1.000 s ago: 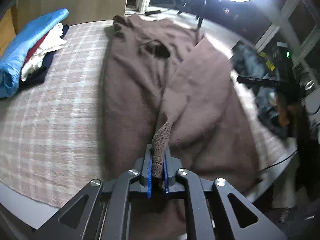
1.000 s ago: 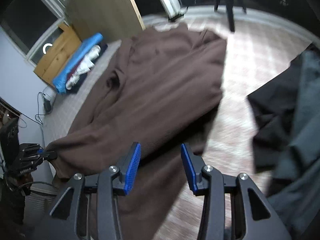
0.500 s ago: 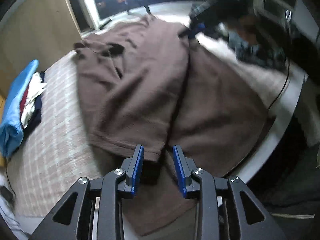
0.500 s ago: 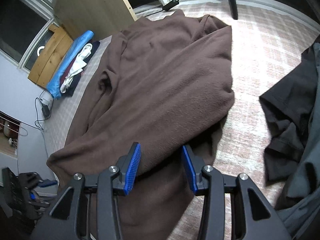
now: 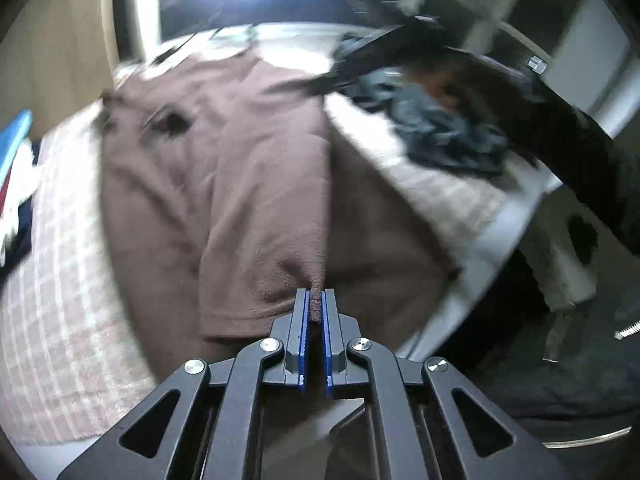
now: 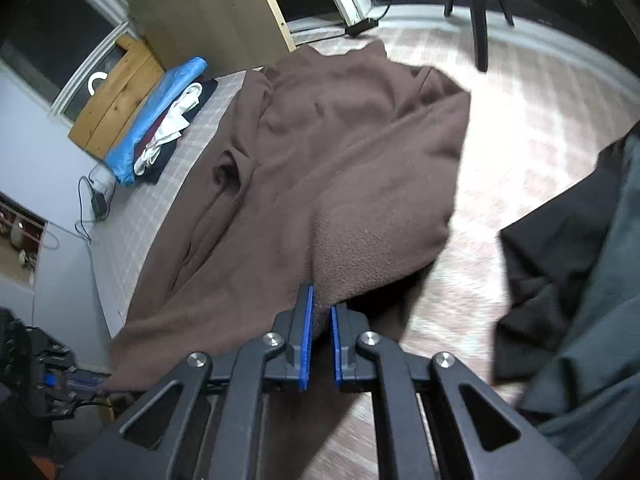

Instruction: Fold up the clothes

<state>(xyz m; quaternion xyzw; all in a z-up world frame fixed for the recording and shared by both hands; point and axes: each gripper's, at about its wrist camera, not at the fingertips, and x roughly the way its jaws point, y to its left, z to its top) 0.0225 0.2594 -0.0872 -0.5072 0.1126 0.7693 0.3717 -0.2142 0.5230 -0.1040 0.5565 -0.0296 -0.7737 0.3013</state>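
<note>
- Brown fleece garment [image 6: 340, 168] lies spread over the checked bed cover [image 6: 520, 128], one half doubled over the other, and everything else is placed against it.
- Off its far left side sits a stack of folded clothes [image 6: 160, 128] with a blue piece on top, right by a wooden board [image 6: 116, 108] leaning at the wall.
- Beside the garment's near left edge, the left gripper [image 5: 315, 308] is clenched on a pinch of brown fleece at the corner of the folded-over layer; the cloth stands up between the blue pads [image 5: 303, 336].
- At the garment's near hem, the right gripper [image 6: 322, 312] has its blue-lined fingers [image 6: 306, 336] drawn close with the fleece edge caught between them, the fabric rising in a ridge from that grip.
- To the garment's right lies a heap of dark clothing [image 6: 560, 264], black over grey-green, well apart from the fleece with bare cover between.
- From the left wrist view that same side is blurred; a dark sleeve [image 5: 560, 128] crosses above the crumpled pile.
</note>
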